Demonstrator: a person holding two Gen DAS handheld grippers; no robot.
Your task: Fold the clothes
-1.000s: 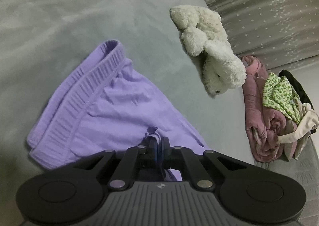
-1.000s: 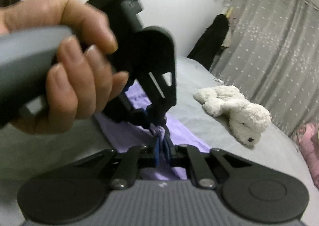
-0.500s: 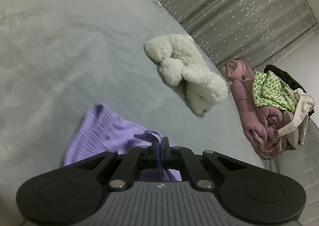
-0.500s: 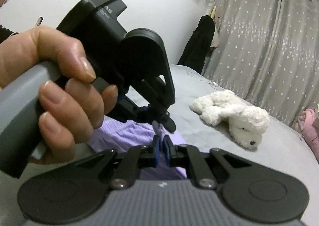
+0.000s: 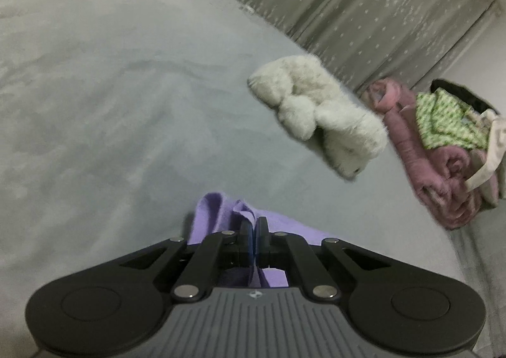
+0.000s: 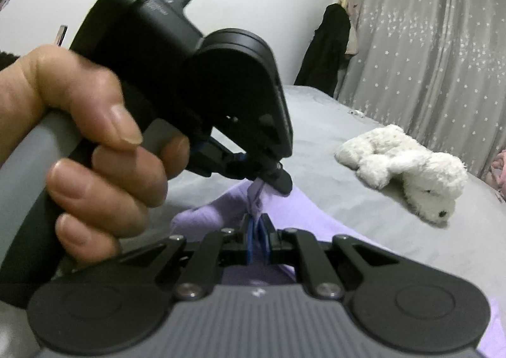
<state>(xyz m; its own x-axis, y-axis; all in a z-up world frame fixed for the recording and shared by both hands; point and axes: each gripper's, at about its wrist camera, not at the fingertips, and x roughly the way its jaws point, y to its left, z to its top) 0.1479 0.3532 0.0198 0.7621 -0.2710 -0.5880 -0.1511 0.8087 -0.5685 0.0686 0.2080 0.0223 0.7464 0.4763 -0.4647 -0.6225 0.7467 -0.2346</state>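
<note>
Both grippers [image 5: 254,225] [image 6: 257,225] pinch the purple garment [image 6: 300,212]

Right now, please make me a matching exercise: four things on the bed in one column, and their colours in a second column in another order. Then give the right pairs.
Things:
1. garment held in the jaws of both grippers
2. soft toy
3. rolled blanket at the bed's edge
4. patterned cloth on top of the pile

Colours:
A. white
B. green
C. purple
D. pink

Pairs: 1-C, 2-A, 3-D, 4-B
</note>
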